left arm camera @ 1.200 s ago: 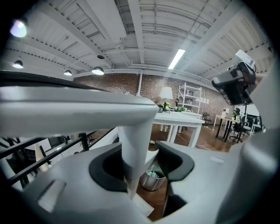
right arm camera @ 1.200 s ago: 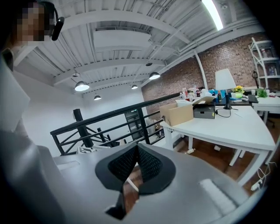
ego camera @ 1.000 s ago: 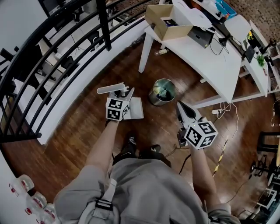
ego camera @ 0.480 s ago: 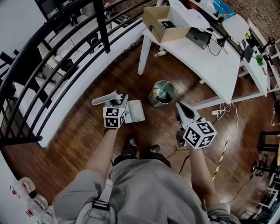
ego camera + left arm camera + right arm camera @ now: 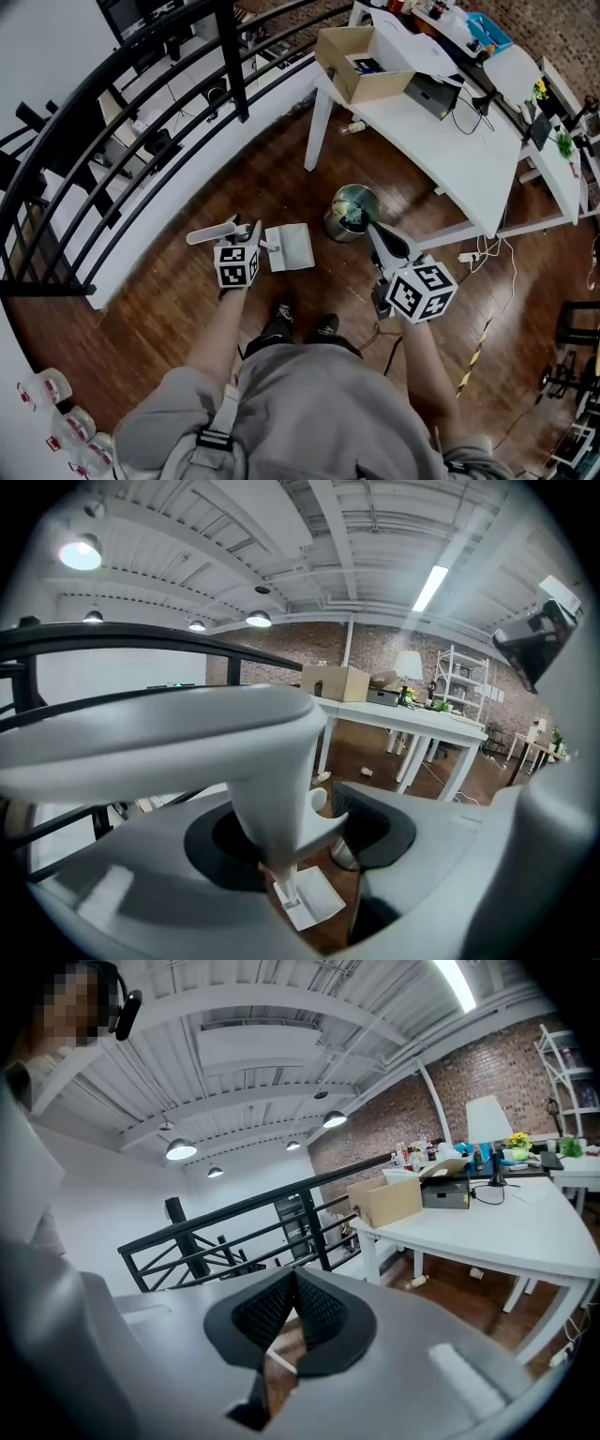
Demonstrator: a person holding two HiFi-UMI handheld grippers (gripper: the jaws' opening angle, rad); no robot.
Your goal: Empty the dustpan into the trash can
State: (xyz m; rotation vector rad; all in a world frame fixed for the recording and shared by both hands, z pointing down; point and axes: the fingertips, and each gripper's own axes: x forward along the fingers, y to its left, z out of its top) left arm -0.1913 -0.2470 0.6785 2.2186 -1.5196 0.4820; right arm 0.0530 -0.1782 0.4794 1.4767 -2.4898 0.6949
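A white dustpan [image 5: 291, 247] hangs low over the wooden floor, its pan roughly level. My left gripper [image 5: 255, 236] is shut on its upright handle stem, and the long white grip [image 5: 211, 232] sticks out to the left. In the left gripper view the stem [image 5: 277, 832] runs down between the dark pads [image 5: 225, 841] to the pan [image 5: 309, 900] below. The round metal trash can [image 5: 353, 211] stands on the floor just right of the pan, with scraps inside. My right gripper [image 5: 373, 231] is shut and holds nothing, right beside the can. Its pads [image 5: 319, 1312] meet at the tip.
A white table [image 5: 469, 141] carrying a cardboard box [image 5: 361, 61] and electronics stands beyond the can. A black railing [image 5: 141, 112] curves along the left. A bottle [image 5: 354, 127] lies under the table. A power strip [image 5: 466, 256] and cables are on the floor at right.
My left gripper has carried the dustpan back and lower, away from the can, and the pan has levelled out. The right gripper has stayed almost still.
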